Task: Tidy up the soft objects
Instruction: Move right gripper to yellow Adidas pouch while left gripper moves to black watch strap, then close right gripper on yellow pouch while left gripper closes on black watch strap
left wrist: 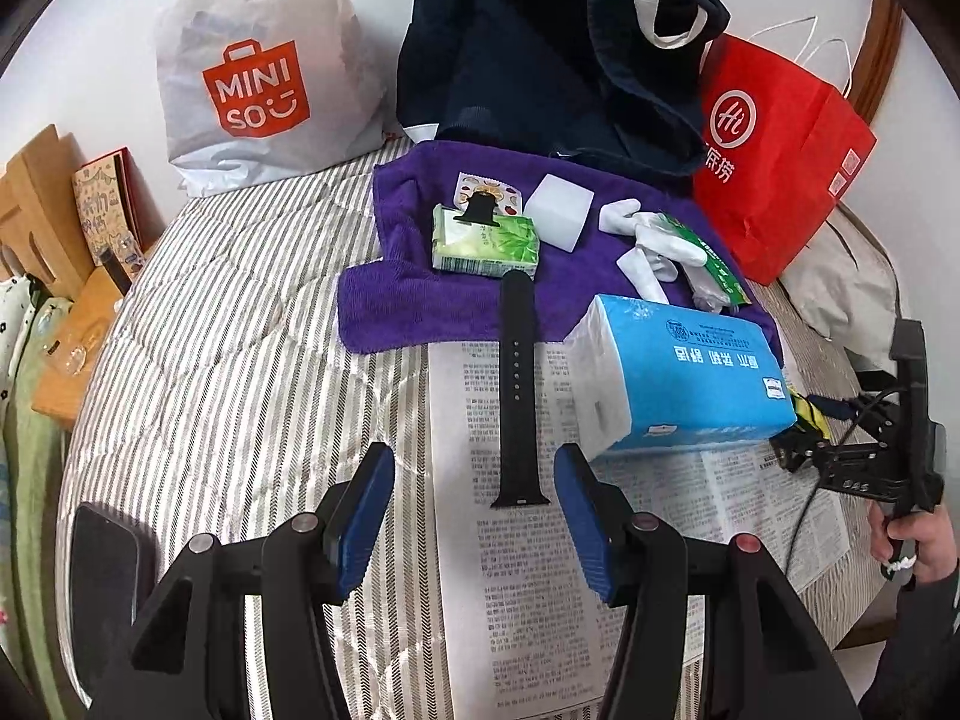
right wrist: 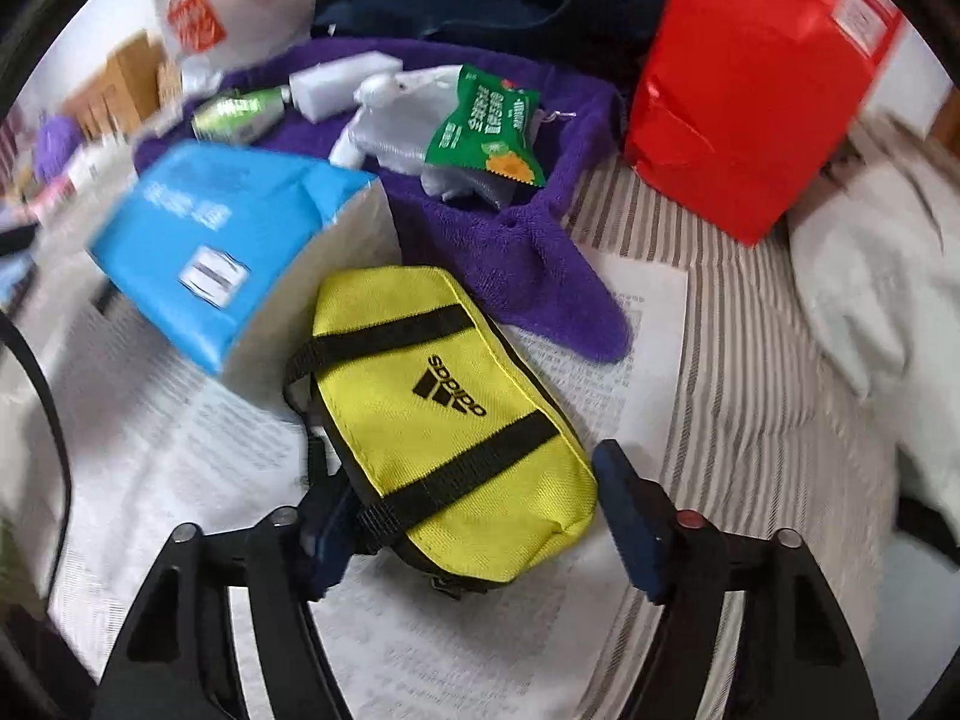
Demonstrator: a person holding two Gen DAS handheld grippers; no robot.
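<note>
A purple towel lies on the striped bed with a green tissue pack, a white sponge block, white gloves and a green snack packet on it. A black watch strap lies on a newspaper, in front of my open left gripper. A blue tissue pack sits to its right. In the right wrist view a yellow Adidas pouch lies between the fingers of my open right gripper. The towel, blue pack and snack packet also show there.
A white Miniso bag, a dark navy bag and a red paper bag stand at the back by the wall. Cardboard boxes sit at the left edge of the bed. A white pillow lies at the right.
</note>
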